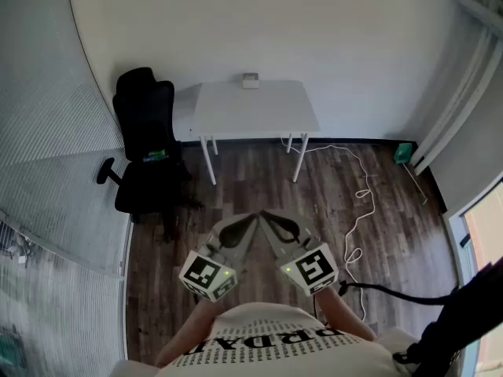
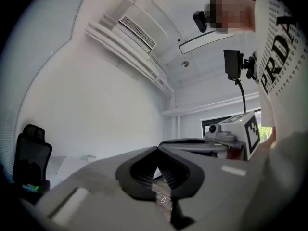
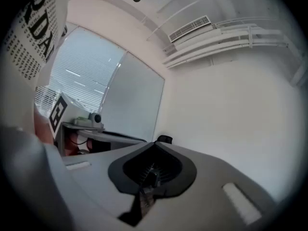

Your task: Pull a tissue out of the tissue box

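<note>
Approach comes first: the small box [image 1: 250, 80], likely the tissue box, sits on the far white tabletop [image 1: 236, 112], well apart from left gripper [image 1: 250, 221] and right gripper [image 1: 273, 221], both closed and empty; open one before reaching.

— Where is the desk [image 1: 255, 108]?
— Against the far wall [image 1: 330, 38], in the middle. A box [image 1: 250, 80] sits on its back edge, next to the wall.
— And the chair [image 1: 145, 144]?
— Just left of the desk, on the floor [image 1: 236, 195].
— What's to the right?
— A cable [image 1: 352, 251] runs along the floor from beside the desk back toward the person [image 1: 275, 340].
— And nearest?
— The left gripper [image 1: 253, 218] and right gripper [image 1: 266, 215] are side by side before the person, with their tips close together, well apart from the desk.
</note>
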`<state>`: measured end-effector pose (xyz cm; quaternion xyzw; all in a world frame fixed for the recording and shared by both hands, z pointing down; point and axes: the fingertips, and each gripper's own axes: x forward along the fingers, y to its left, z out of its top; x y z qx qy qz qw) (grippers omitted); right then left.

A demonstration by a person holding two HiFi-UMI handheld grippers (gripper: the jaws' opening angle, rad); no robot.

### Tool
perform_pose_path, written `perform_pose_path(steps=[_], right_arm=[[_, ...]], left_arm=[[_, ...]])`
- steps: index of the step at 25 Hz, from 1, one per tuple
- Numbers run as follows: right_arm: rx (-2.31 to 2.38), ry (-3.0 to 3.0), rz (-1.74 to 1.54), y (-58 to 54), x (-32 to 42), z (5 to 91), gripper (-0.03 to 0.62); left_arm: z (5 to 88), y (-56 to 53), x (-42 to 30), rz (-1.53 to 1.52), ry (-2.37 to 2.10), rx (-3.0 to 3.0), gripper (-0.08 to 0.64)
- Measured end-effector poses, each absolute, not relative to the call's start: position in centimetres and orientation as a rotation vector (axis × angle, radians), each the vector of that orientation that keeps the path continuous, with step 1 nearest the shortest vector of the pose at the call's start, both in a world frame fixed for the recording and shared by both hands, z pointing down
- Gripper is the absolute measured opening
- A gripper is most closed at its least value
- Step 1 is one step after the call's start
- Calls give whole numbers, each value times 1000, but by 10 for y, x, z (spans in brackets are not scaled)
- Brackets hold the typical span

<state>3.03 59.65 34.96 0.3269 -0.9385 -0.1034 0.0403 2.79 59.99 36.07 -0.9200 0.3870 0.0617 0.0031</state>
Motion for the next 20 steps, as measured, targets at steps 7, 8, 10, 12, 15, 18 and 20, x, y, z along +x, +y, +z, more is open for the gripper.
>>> perform_pose_path(steps=[7, 8, 10, 12, 15, 18, 20], right_arm=[[975, -2853, -345, 595, 21, 353, 6], [976, -2852, -345, 594, 20, 353, 6], [988, -2851, -344, 592, 18, 353, 6], [994, -2850, -342, 591, 15, 354, 6], [989, -2858, -329, 594, 16, 355, 8], [982, -2863, -317, 596, 12, 358, 6], [978, -2858, -320, 597, 10, 360, 6]], left_arm=[[364, 598, 20, 197, 1224, -2877, -9], [364, 597, 19, 197, 1225, -2875, -9], [365, 596, 16, 199, 1227, -2876, -9], [365, 595, 13, 199, 1230, -2876, -9], [366, 598, 14, 195, 1237, -2874, -9], [369, 600, 10, 195, 1230, -2879, -9], [371, 601, 8, 193, 1225, -2888, -9]])
